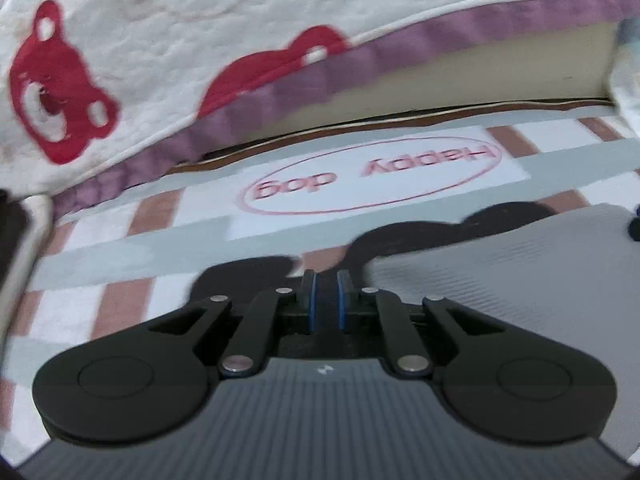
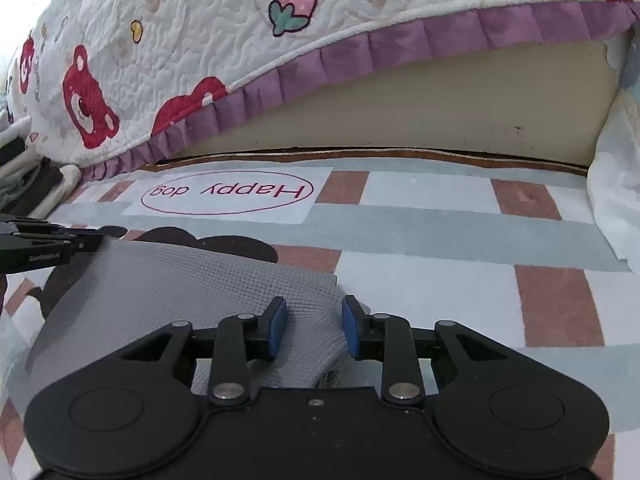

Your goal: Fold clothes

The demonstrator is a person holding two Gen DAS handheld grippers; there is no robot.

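Right wrist: right tool [image 2: 315, 326] straddles grey garment [image 2: 168, 292].

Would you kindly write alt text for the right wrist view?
The right tongs stand open around a bunched corner of a grey garment on a checked rug. The left tongs reach its far edge; a quilted cover hangs behind.

Left wrist view motion-blurred; grey garment [image 2: 168, 292] cut off behind right gripper [image 2: 316, 328] body.
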